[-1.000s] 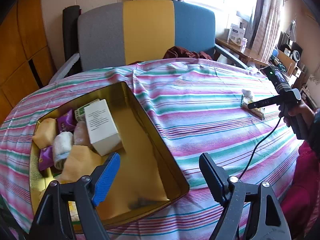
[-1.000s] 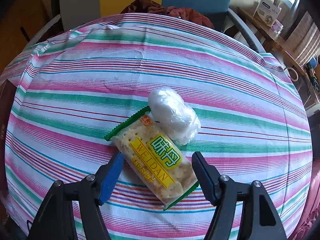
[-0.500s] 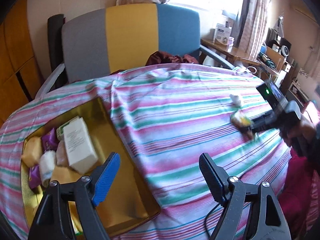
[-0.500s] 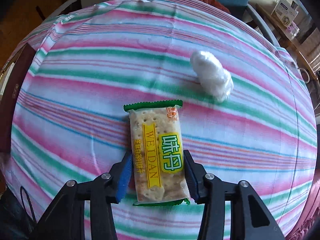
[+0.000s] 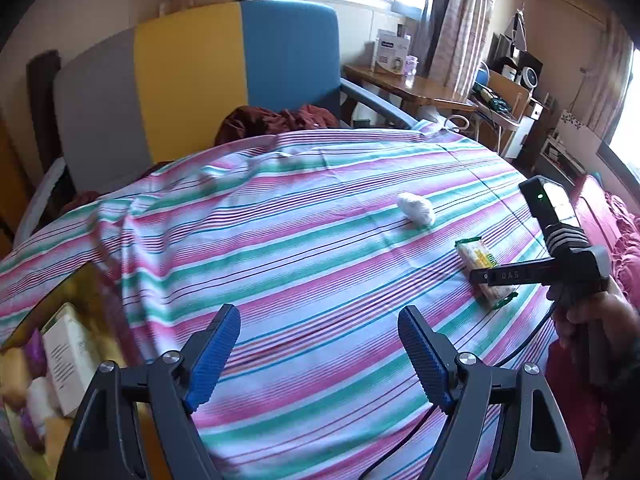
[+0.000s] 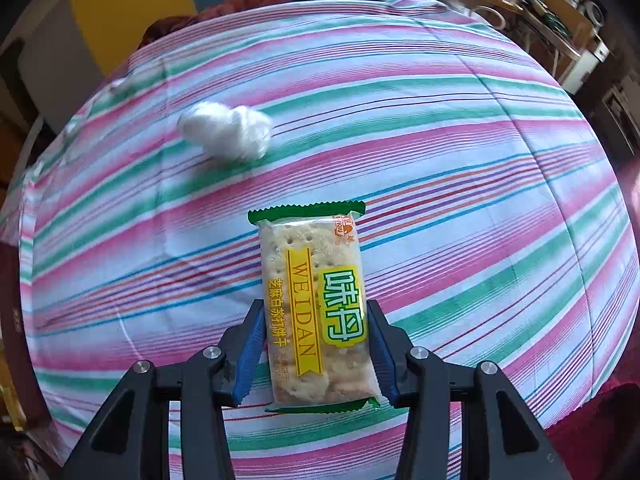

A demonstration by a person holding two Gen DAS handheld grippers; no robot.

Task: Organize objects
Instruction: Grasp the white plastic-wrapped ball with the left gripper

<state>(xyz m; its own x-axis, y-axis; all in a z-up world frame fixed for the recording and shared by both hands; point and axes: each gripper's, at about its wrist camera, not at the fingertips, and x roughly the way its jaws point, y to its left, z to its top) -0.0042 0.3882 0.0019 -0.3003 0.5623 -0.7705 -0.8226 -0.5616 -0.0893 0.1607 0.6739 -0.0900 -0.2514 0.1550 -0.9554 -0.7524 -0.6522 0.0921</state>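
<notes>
The right gripper [image 6: 316,344] has just closed its blue pads on both long sides of the cracker packet [image 6: 314,308], which a second ago lay loose between wide jaws touching the white wrapped bundle [image 6: 226,130]. That bundle now sits apart, upper left of the right wrist view. The left gripper [image 5: 320,356] hangs open and empty over the striped tablecloth [image 5: 300,240]; the gold tin [image 5: 24,328] has slid to the lower left edge. The packet looks ready to go to the tin.
</notes>
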